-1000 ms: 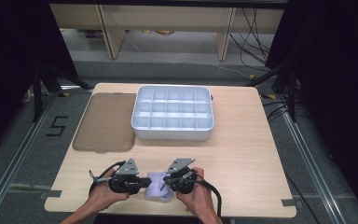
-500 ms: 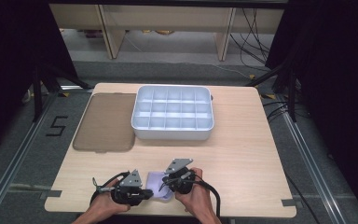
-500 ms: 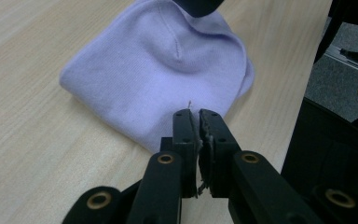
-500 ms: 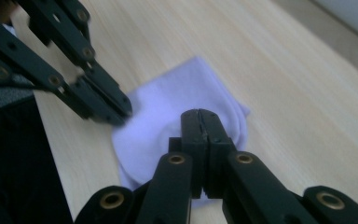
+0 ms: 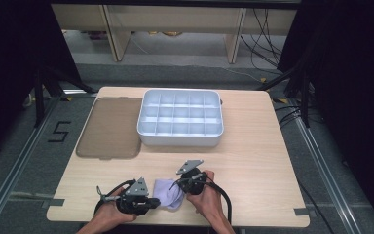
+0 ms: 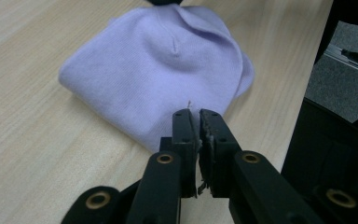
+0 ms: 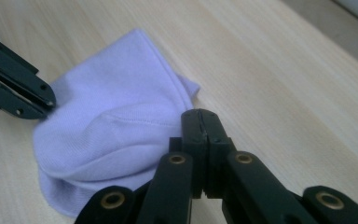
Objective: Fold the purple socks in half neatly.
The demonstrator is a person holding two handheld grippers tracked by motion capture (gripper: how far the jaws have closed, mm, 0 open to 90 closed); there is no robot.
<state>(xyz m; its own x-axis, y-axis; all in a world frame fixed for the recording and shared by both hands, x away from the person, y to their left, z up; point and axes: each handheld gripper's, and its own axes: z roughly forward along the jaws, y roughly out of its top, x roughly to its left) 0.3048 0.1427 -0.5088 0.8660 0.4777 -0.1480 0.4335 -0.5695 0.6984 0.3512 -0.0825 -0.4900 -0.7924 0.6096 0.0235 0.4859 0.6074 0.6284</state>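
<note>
1. Two forearms enter the high view from the near edge and are cut off there; the cloth's near part lies partly behind the grippers and hands.
2. Whether fabric is pinched in either pair of jaws is hard to make out: in the left gripper view the closed jaw tips lie over the cloth's edge, and a pale thread shows between the pads.
3. Lying near the near edge of the pale wooden table, the folded lilac knitted cloth sits between the two grippers.
4. On the cloth's left, the left gripper lies low and level, its jaws clenched and pointing right at the cloth.
5. On the cloth's right, the right gripper is held with the hand behind it, its jaws pressed together at the cloth's right edge.
6. Farther off stand a white plastic tray with many compartments and, just left of it, a flat brown translucent lid.
</note>
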